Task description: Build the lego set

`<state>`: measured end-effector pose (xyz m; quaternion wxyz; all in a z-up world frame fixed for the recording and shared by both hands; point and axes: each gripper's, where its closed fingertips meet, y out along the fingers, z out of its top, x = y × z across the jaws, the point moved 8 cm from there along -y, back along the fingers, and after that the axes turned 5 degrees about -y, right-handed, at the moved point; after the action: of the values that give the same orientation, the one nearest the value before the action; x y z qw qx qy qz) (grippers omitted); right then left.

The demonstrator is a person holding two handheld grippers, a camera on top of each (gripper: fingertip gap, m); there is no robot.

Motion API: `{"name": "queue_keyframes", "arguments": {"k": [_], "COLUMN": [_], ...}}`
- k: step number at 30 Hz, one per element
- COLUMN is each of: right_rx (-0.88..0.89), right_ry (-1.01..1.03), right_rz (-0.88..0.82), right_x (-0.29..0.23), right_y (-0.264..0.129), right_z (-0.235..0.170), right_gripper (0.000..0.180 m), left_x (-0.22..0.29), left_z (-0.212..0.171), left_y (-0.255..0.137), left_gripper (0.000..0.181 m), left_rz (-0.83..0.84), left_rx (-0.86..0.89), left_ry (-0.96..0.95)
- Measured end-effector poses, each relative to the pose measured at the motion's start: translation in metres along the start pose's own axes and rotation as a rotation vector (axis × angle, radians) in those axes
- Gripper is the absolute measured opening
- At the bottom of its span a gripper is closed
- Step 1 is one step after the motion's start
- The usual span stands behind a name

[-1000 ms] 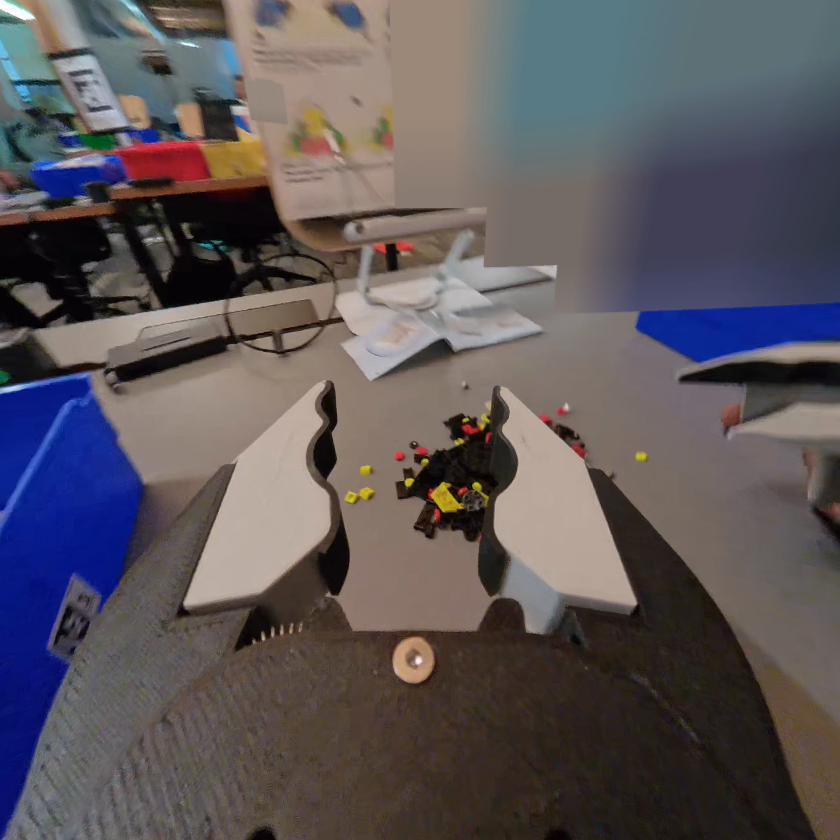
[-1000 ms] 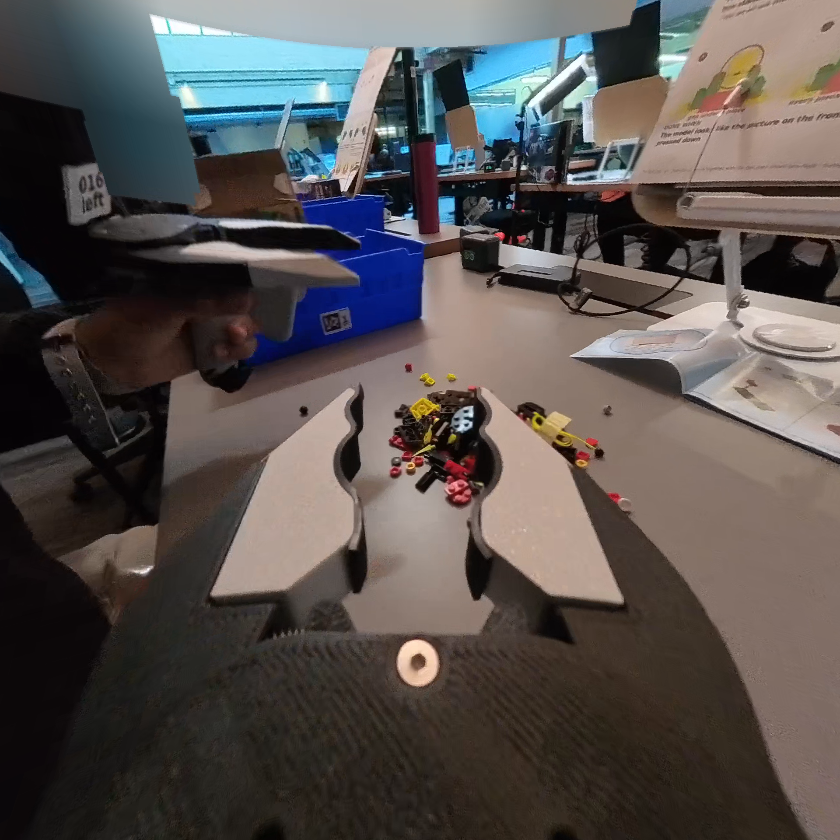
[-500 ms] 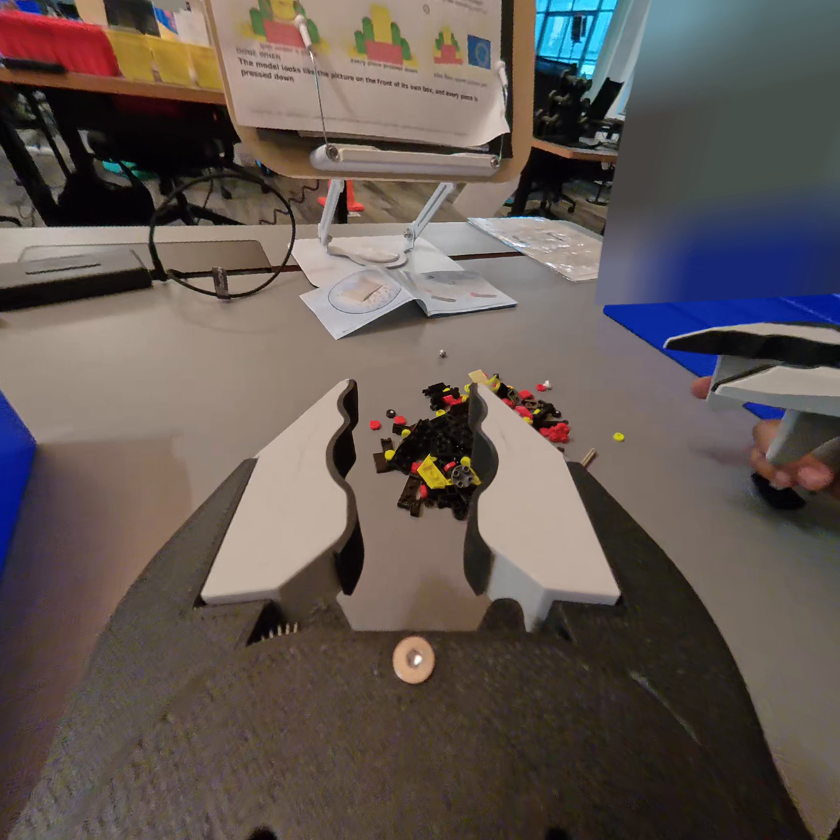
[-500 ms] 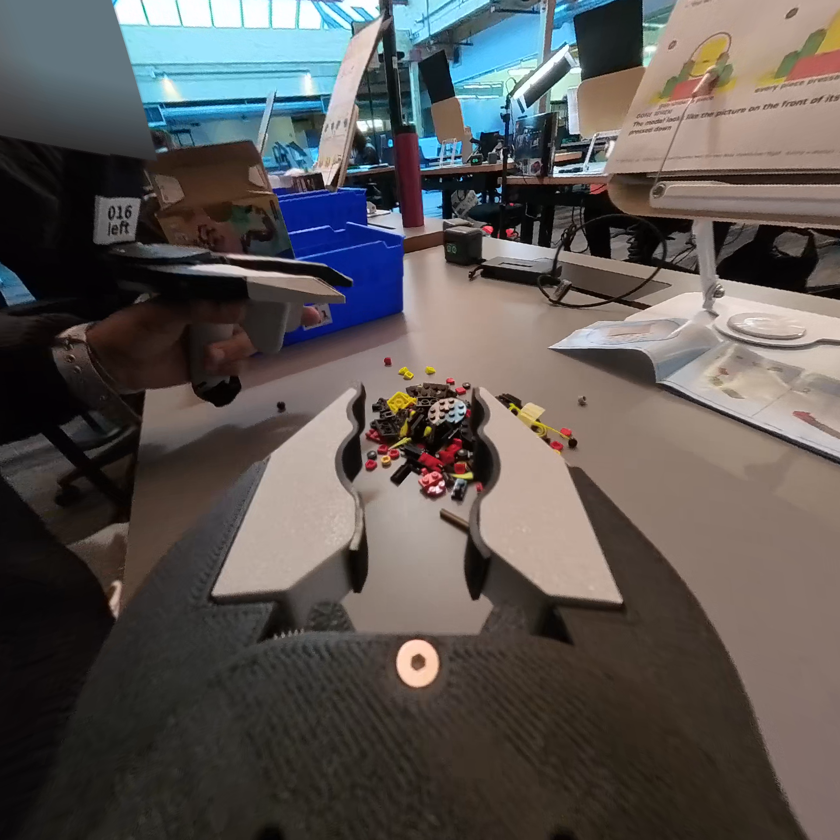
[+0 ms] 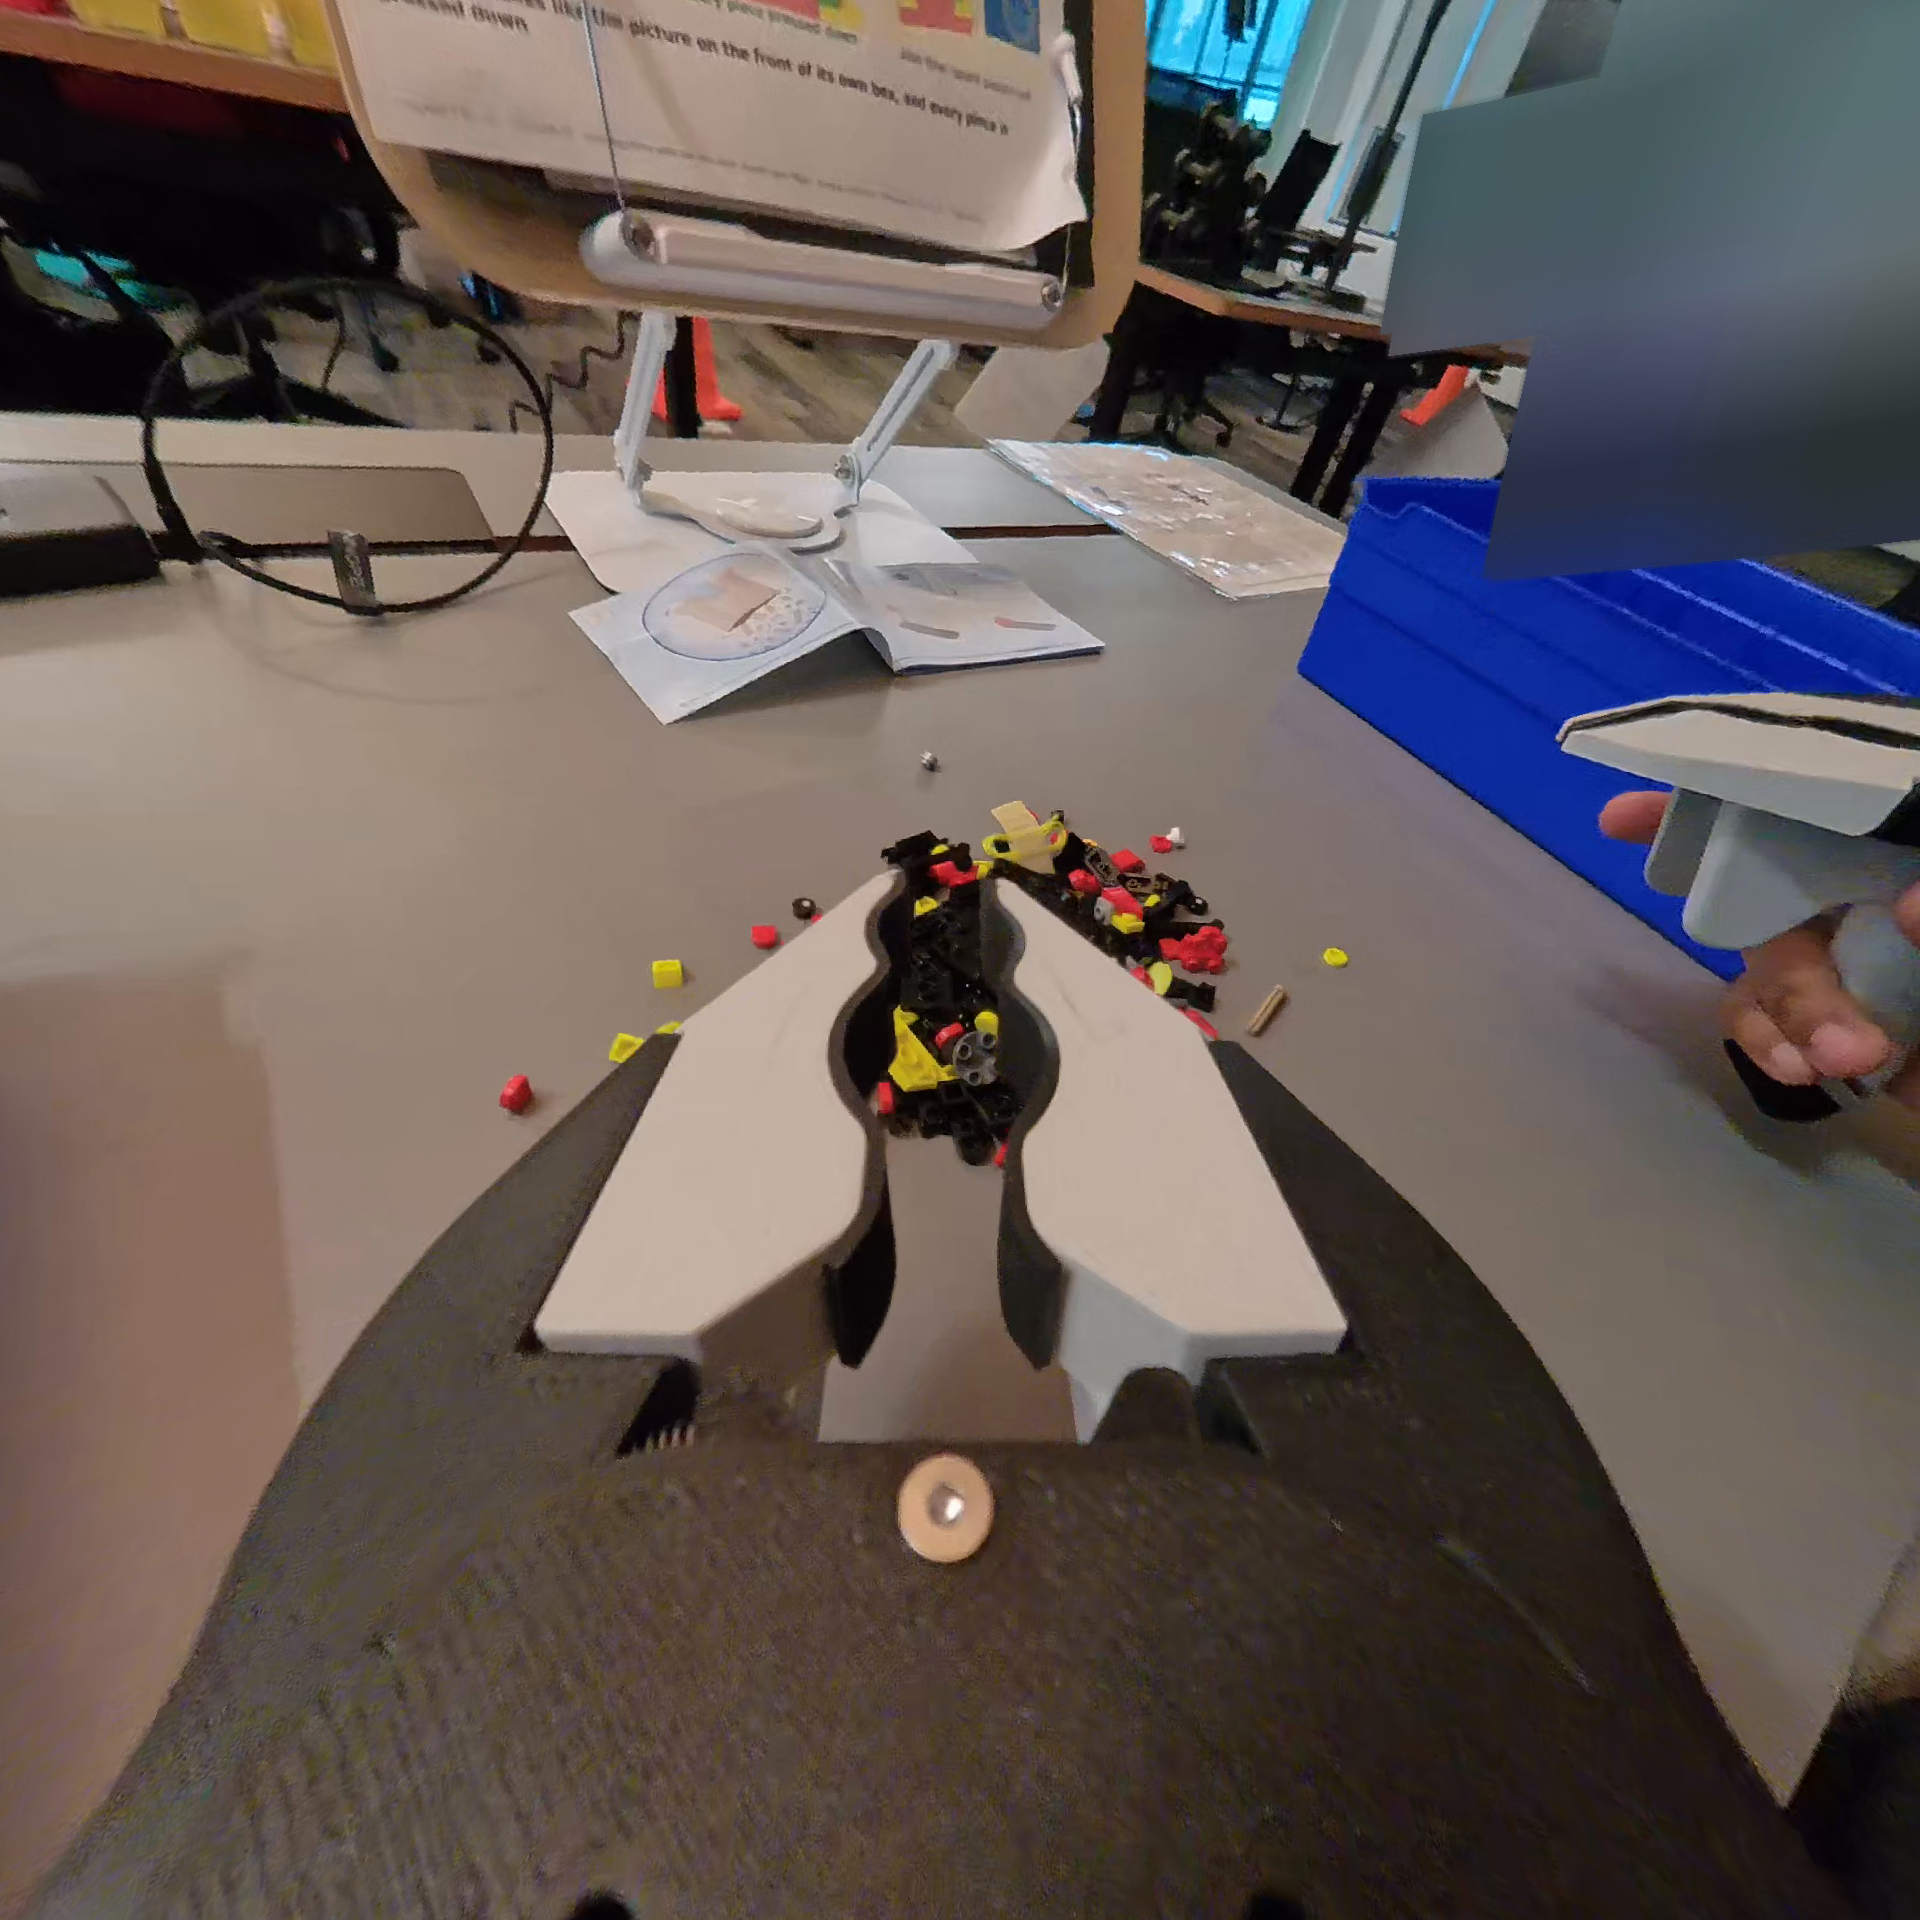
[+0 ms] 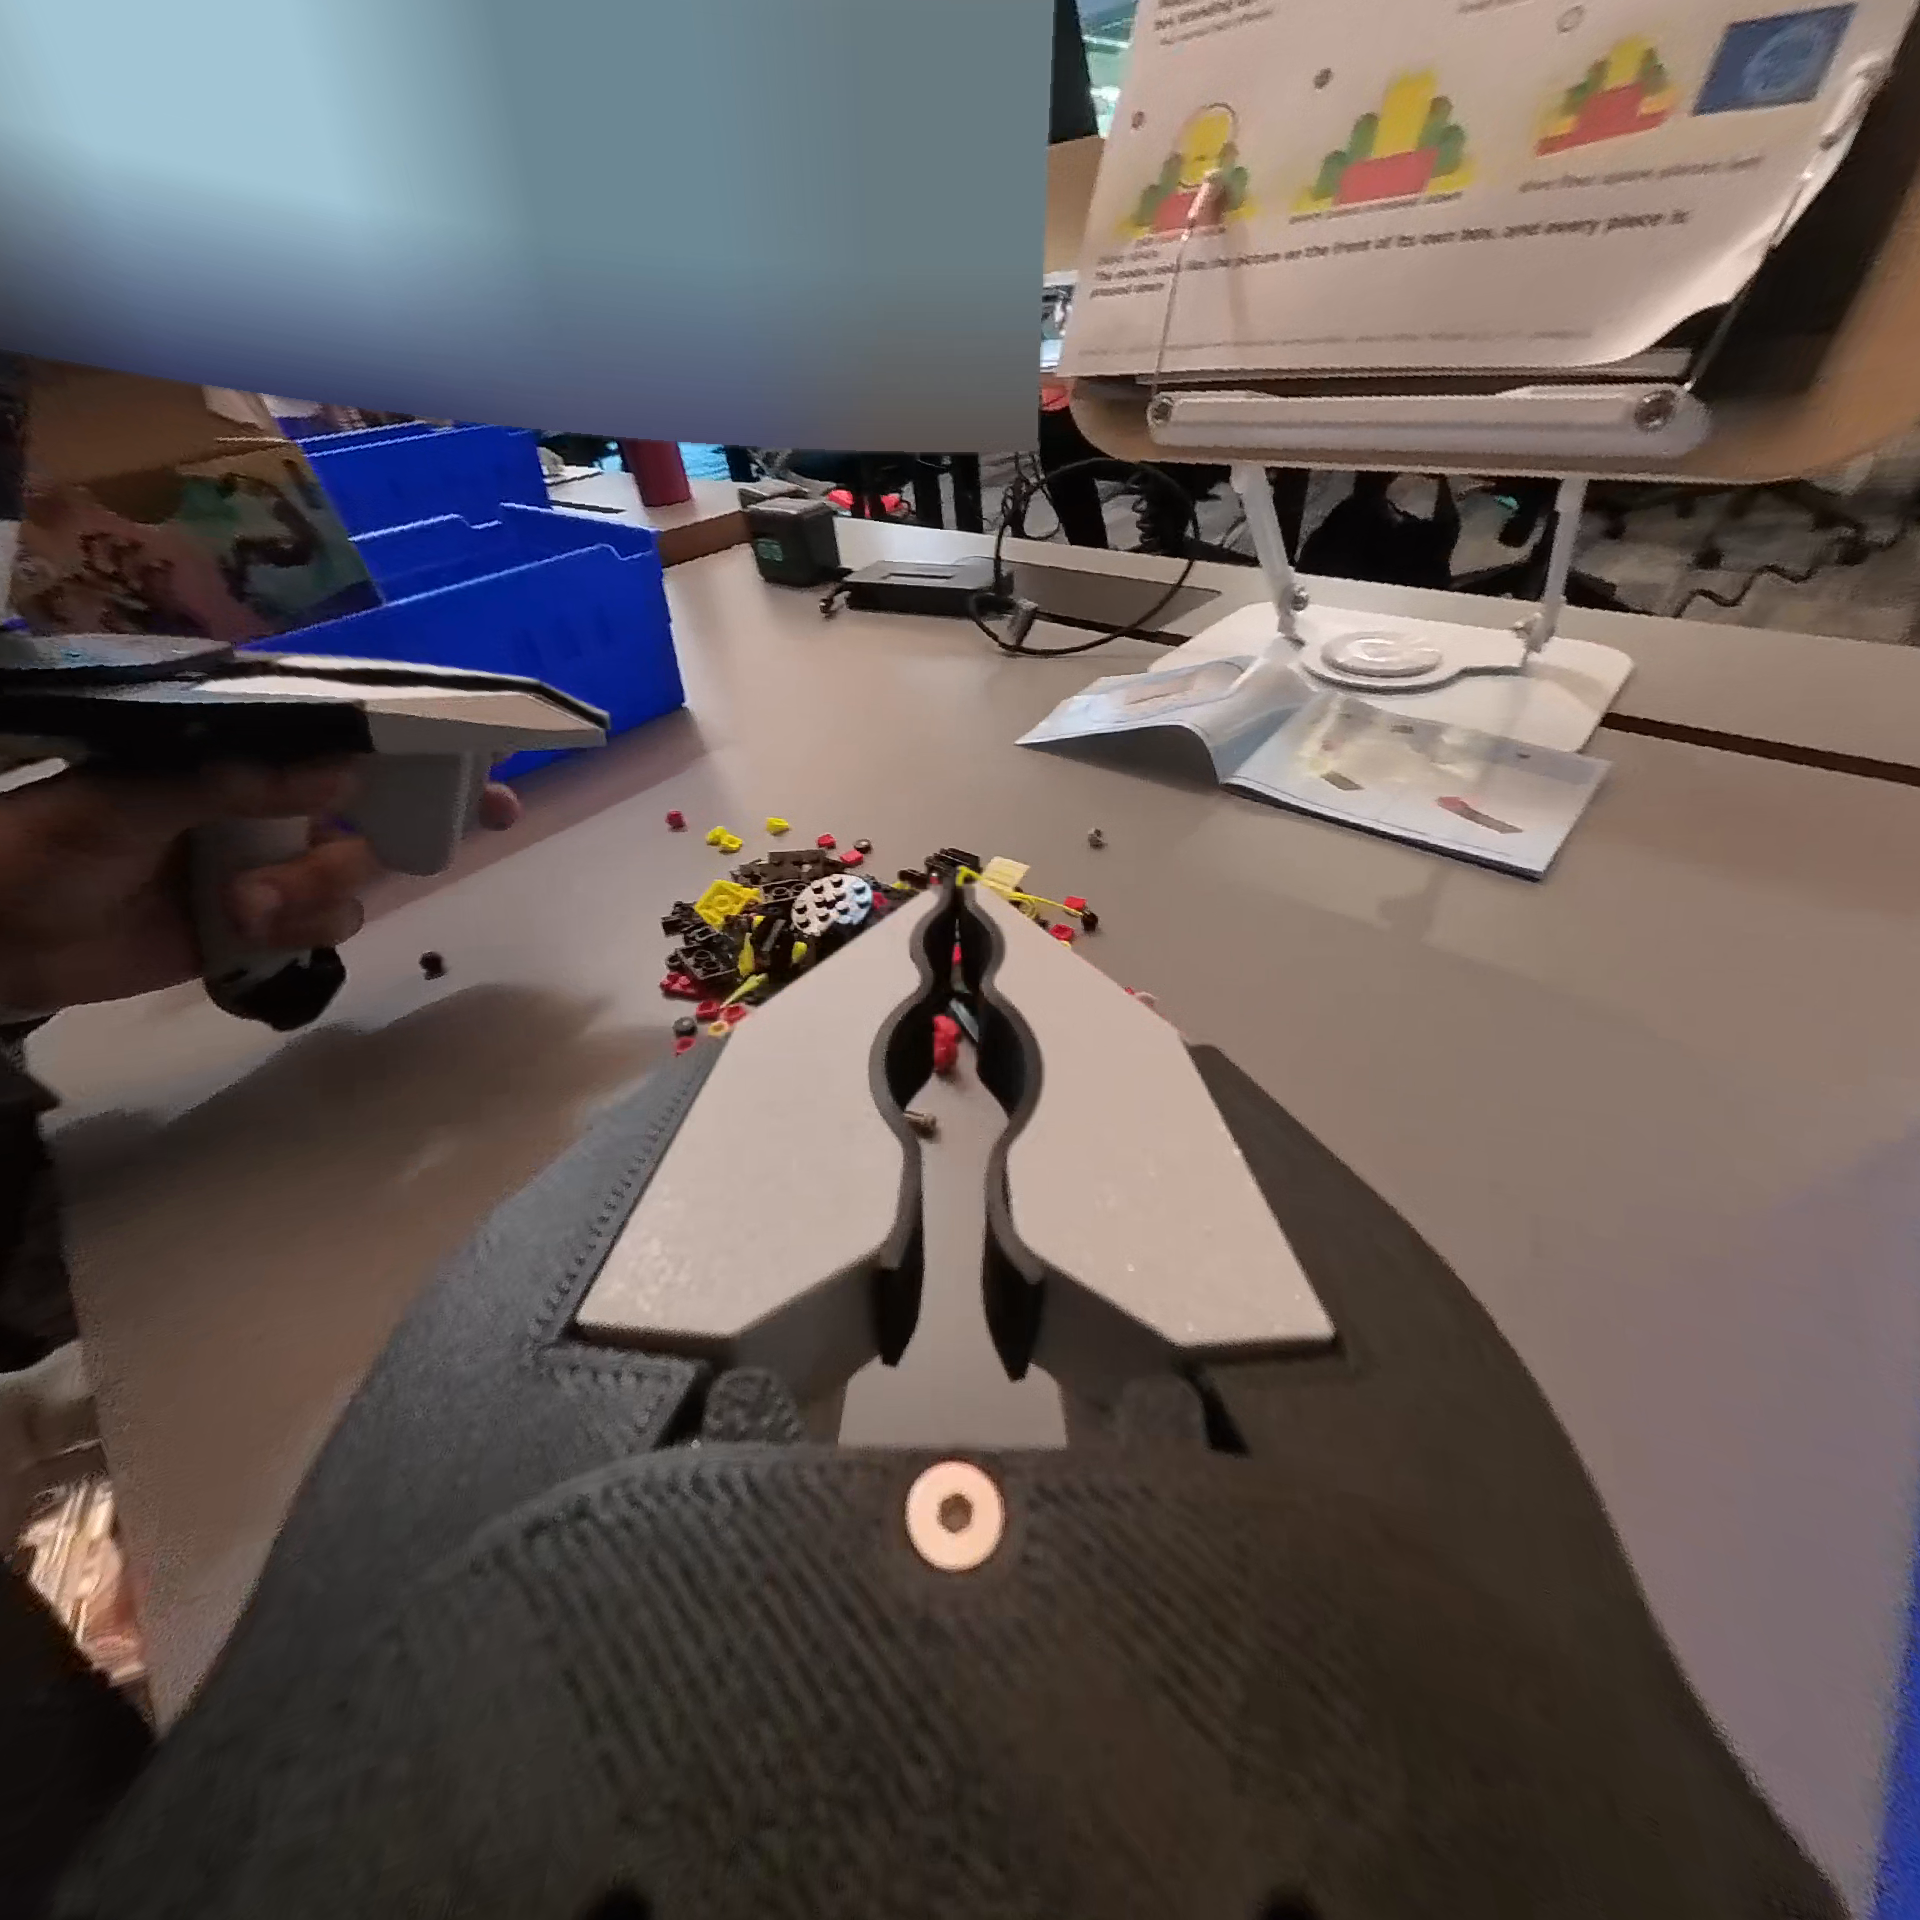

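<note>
Lego pieces point(image 5: 1049, 935) are heaped just ahead of both grippers. The left gripper point(image 5: 943, 883) is nearly closed and empty. The right gripper point(image 6: 956, 891) is closed to a sliver, with nothing seen gripped.

The smooth, faintly sheeny grey tabletop point(image 5: 312, 831) carries a heap of small glossy plastic lego pieces in black, red and yellow point(image 5: 1101, 914). The left gripper point(image 5: 945, 883) has matt grey printed-plastic fingers point(image 5: 748, 1143) on a coarse, ribbed black body. A glossy paper booklet point(image 6: 1351, 769) lies beside a shiny blue plastic bin point(image 5: 1558, 665).
</note>
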<state>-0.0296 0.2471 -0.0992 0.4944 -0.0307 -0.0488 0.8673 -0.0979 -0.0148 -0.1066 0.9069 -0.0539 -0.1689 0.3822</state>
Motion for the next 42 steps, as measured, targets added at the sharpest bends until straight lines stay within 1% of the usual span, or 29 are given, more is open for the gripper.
{"name": "queue_keyframes", "arguments": {"k": [3,6,8,11,19,24,26,29,30,37,39,42], "right_rx": [-0.004,-0.032,-0.086,-0.115,-0.178,-0.203,-0.209,-0.238,-0.253,-0.307,-0.328,-0.303], "right_ry": [-0.019,-0.052,-0.083,-0.100,-0.013,-0.028,-0.045,-0.062,-0.064,-0.116,-0.134,-0.176], "right_rz": [-0.036,-0.061,-0.087,-0.085,0.007,0.038,0.053,0.102,0.117,0.150,0.170,0.207], "right_x": [0.004,0.009,0.014,0.017,0.022,0.019,0.016,0.011,0.010,0.002,-0.001,-0.009], "right_y": [0.002,0.008,0.013,0.019,0.027,0.029,0.030,0.032,0.033,0.038,0.044,0.063], "right_z": [-0.003,-0.010,-0.018,-0.019,-0.024,-0.025,-0.026,-0.028,-0.029,-0.033,-0.034,-0.028], "right_gripper": [0.000,0.000,0.000,0.000,0.000,0.000,0.007,0.028,0.032,0.044,0.050,0.052], "left_x": [-0.005,-0.012,-0.015,-0.021,-0.029,-0.026,-0.023,-0.022,-0.022,-0.021,-0.021,-0.022], "left_z": [-0.004,-0.008,-0.009,-0.010,-0.013,-0.011,-0.009,-0.008,-0.008,-0.007,-0.008,-0.009], "left_y": [0.005,0.009,0.013,0.018,0.026,0.027,0.026,0.024,0.024,0.021,0.022,0.023], "left_gripper": [0.000,0.000,0.000,0.000,0.000,0.000,0.000,0.000,0.000,0.002,0.002,0.004], "left_rz": [-0.003,0.013,0.003,0.001,0.003,0.007,0.001,-0.004,-0.004,0.001,0.007,0.004], "left_rx": [-0.022,-0.050,-0.081,-0.090,-0.115,-0.109,-0.106,-0.114,-0.119,-0.127,-0.129,-0.136], "left_ry": [-0.015,-0.036,-0.073,-0.105,-0.143,-0.107,-0.090,-0.104,-0.115,-0.115,-0.108,-0.118]}}
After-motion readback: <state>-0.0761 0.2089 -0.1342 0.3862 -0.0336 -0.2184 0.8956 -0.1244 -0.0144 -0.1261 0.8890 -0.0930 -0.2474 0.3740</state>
